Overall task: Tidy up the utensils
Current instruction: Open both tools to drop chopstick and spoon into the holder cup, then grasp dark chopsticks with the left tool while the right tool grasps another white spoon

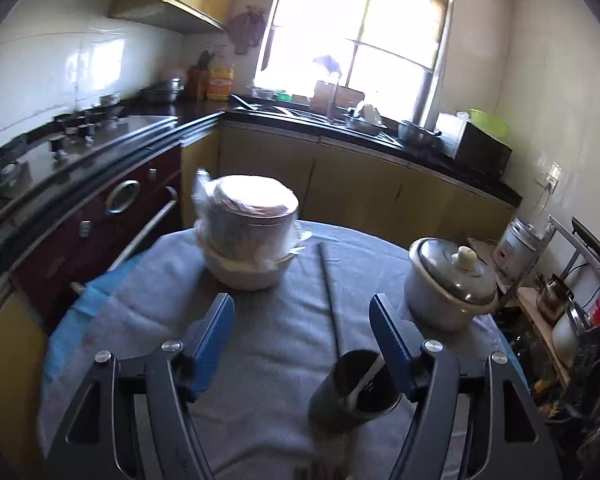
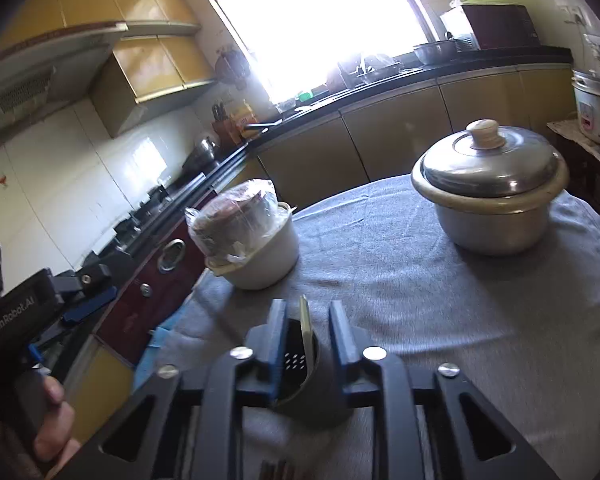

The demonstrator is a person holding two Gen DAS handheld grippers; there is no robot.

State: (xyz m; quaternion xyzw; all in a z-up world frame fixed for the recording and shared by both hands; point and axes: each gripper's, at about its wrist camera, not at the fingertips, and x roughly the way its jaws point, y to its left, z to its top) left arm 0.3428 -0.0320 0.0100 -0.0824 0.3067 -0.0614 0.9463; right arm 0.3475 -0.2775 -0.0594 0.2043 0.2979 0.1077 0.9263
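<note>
Judging by the table (image 1: 260, 340), 1 pale utensil (image 2: 306, 320) is in the holder (image 2: 312, 384), chopsticks (image 1: 328, 280) remain out; left fingers (image 1: 220, 332) spread empty, right fingers (image 2: 342, 332) loosely straddle the holder.

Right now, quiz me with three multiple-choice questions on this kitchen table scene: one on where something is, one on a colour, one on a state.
1. Where does the dark cylindrical utensil holder stand?
A. on the grey tablecloth
B. on the black counter
C. inside a pot

2. What colour is the knob on the round metal lid?
A. red
B. cream
C. black

3. How is the silver metal pot?
A. upright, lid on
B. upright, lid off
C. tipped over

Answers:
1. A, since both views show it standing on the cloth.
2. B, since the knob is pale cream.
3. A, since the lid sits on the pot's rim.
</note>
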